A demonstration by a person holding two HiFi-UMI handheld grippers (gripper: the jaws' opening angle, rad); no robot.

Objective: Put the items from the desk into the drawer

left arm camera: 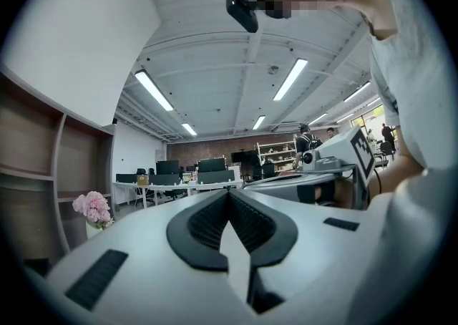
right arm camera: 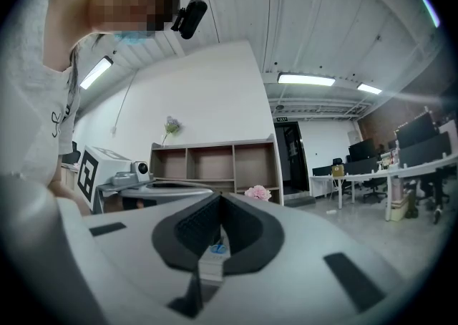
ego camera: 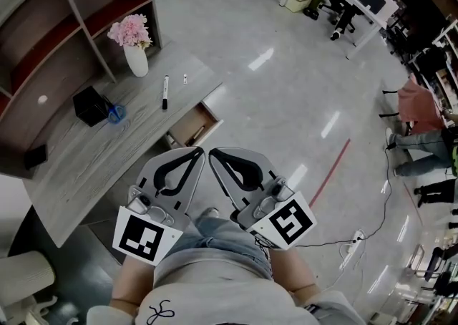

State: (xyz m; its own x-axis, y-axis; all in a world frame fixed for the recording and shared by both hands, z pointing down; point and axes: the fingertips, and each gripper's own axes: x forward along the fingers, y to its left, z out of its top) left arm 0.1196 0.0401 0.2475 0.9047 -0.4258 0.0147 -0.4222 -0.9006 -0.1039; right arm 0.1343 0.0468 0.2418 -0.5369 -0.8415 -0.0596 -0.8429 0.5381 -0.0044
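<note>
While I waited, left gripper, right gripper: jaws closed, empty.
Marker: looked light, stiff, rollable; mid-barrel hold suited.

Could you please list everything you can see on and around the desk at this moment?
desk: one, grey wood grain, left
shelf unit: one, brown, behind the desk
vase of flowers: one, white with pink blooms, desk's far end
marker: one, black and white, near the vase
small white item: one, beside the marker, too small to identify
black box: one, mid-desk
blue item: one, against the black box
flat dark item: one, desk's near end
drawer: one, open, pale wood inside
chair: one, white, lower left
power strip: one, white, on the floor
left gripper: grey, shut, empty
right gripper: grey, shut, empty
</note>
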